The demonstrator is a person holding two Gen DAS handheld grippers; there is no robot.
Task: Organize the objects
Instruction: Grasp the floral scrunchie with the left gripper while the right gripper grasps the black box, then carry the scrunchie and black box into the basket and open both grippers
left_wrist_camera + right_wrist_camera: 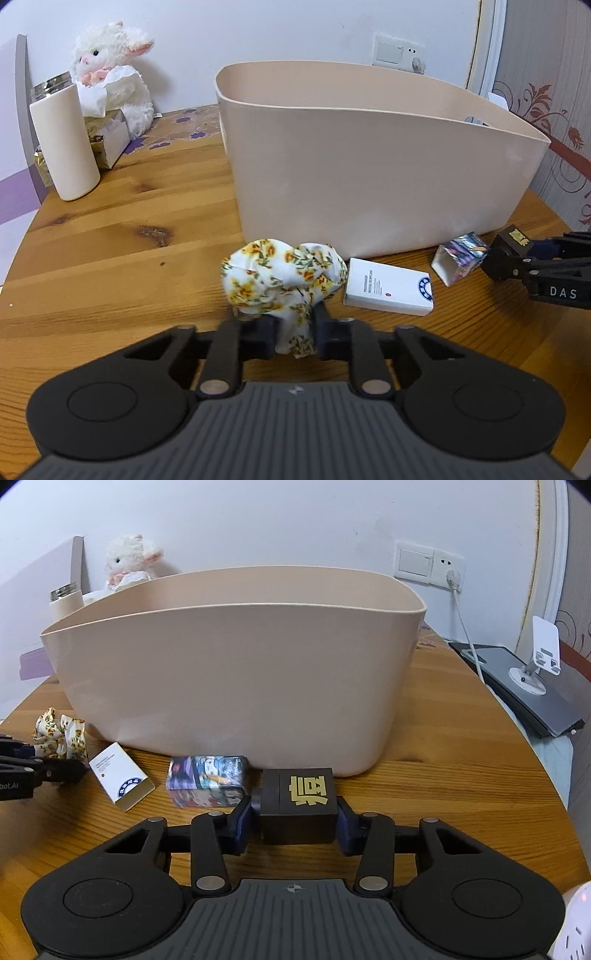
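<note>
A large beige bin stands on the wooden table; it also shows in the right wrist view. My left gripper is shut on a floral scrunchie, seen too in the right wrist view. My right gripper is shut on a black box with a gold character, just in front of the bin; it appears at the right of the left wrist view. A white box and a colourful printed box lie between the grippers.
A white tumbler, a tissue box and a plush lamb stand at the back left. A dark laptop with a white phone stand and a cable lies right of the bin.
</note>
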